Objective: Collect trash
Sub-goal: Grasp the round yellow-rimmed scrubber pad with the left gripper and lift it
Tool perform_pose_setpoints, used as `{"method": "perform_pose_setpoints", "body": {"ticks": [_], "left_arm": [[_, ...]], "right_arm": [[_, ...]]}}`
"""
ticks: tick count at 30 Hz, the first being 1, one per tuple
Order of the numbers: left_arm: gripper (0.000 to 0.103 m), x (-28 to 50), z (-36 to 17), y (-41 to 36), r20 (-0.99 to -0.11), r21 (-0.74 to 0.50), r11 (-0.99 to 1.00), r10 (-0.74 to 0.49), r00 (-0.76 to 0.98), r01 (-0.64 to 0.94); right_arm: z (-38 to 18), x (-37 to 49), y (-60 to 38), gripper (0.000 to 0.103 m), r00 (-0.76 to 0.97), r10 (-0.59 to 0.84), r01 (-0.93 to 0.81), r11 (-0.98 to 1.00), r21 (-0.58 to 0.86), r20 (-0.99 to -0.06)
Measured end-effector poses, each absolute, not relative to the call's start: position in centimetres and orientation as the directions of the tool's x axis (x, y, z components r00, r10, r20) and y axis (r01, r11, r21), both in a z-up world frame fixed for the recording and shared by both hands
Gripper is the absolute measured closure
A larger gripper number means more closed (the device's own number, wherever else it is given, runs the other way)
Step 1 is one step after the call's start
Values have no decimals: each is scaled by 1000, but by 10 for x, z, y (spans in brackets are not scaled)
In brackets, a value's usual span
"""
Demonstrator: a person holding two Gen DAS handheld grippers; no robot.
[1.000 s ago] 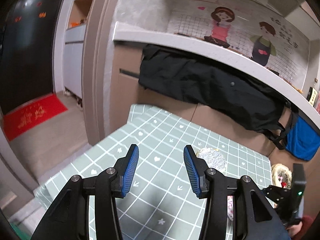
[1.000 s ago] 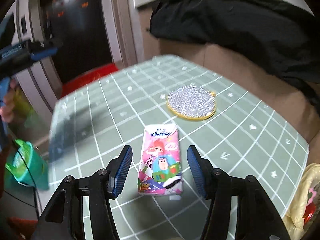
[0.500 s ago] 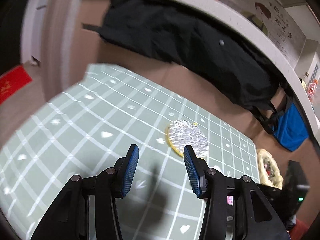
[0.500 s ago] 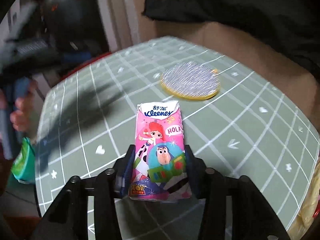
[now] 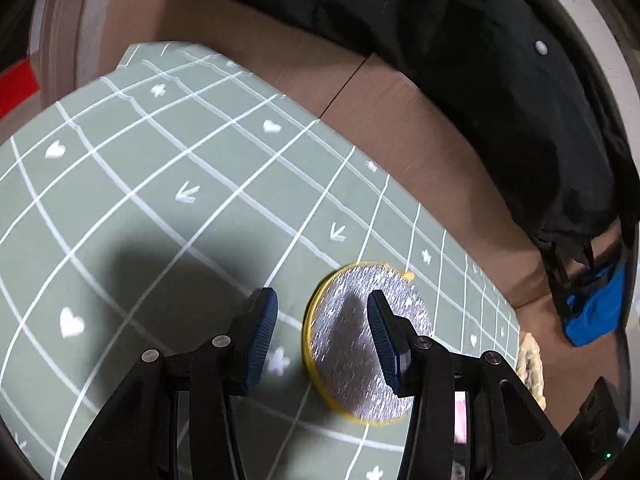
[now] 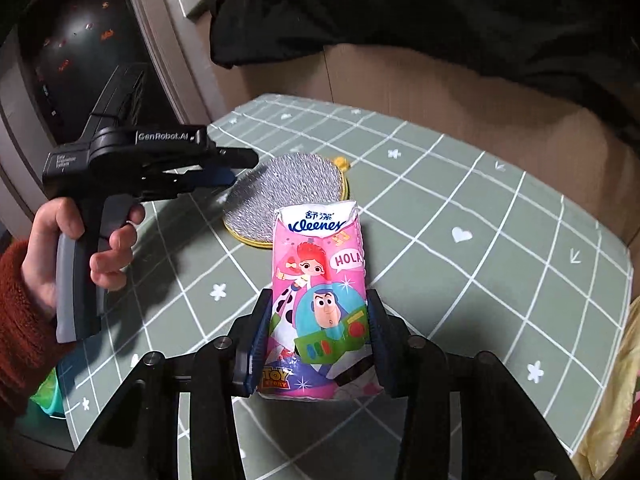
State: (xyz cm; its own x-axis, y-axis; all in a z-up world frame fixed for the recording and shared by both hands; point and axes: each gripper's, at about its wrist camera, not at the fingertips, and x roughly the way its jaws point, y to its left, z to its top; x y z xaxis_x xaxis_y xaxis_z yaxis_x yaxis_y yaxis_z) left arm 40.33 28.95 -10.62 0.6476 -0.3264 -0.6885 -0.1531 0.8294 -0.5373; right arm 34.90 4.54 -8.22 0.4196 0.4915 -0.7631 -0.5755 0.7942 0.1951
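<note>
A pink Kleenex tissue pack (image 6: 320,272) with cartoon print is between the blue pads of my right gripper (image 6: 319,300), which is shut on its lower half; its top end tilts up off the green grid tablecloth (image 6: 480,260). Behind it lies a round silver scouring pad (image 6: 292,184) with a yellow rim. My left gripper (image 5: 322,304) hovers open just over that pad (image 5: 348,360), its right finger above the pad and its left finger above bare cloth (image 5: 160,200). In the right wrist view the left gripper (image 6: 236,166) points at the pad from the left.
A black garment (image 5: 480,60) hangs over the brown cabinet behind the table. A blue bag (image 5: 596,308) sits at the far right. A yellowish plastic bag (image 6: 612,400) is at the table's right edge, something green (image 6: 44,396) below its left edge. A red-sleeved hand (image 6: 60,248) holds the left gripper.
My right gripper closed on the tissue pack, which now tilts up off the cloth. My left gripper swung down and across the table until it reached the scouring pad.
</note>
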Motion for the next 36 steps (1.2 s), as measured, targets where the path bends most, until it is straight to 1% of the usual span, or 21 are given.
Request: {"method": "perform_pose_setpoints", "body": {"ticks": [2,5,9,14,17,24,29,36], "left_arm": [[55,406,-107,286,-685,-542,828,-336,646,-145],[55,411,-108,283,-662,-604,788,-415,624,-118],[55,405,-99,276,-630,-641,763,-464,622,-81],[55,390,-79,260,-580,-668,744,-521,625,0],[55,385,-74,249,-565,-679,734,-548,617,30],[55,378,-68,220,-570,-670,739,-572,590,71],[60,372,-56,196,-569,-640,759,-574,590,122],[61,367,-43,158,-571,-602,779,-573,588,175]], "right_arm": [[-86,353,44,62,411,495,-574,793,205,-765],[-86,352,44,62,412,497,-574,793,206,-764],[-85,351,40,62,429,488,-566,801,195,-760],[-84,352,33,62,444,480,-552,812,192,-756],[-82,348,27,62,453,476,-544,817,189,-754],[-81,343,7,62,464,478,-517,830,210,-746],[-79,341,-12,62,476,483,-484,842,239,-735],[-75,339,-45,62,520,435,-409,882,233,-735]]}}
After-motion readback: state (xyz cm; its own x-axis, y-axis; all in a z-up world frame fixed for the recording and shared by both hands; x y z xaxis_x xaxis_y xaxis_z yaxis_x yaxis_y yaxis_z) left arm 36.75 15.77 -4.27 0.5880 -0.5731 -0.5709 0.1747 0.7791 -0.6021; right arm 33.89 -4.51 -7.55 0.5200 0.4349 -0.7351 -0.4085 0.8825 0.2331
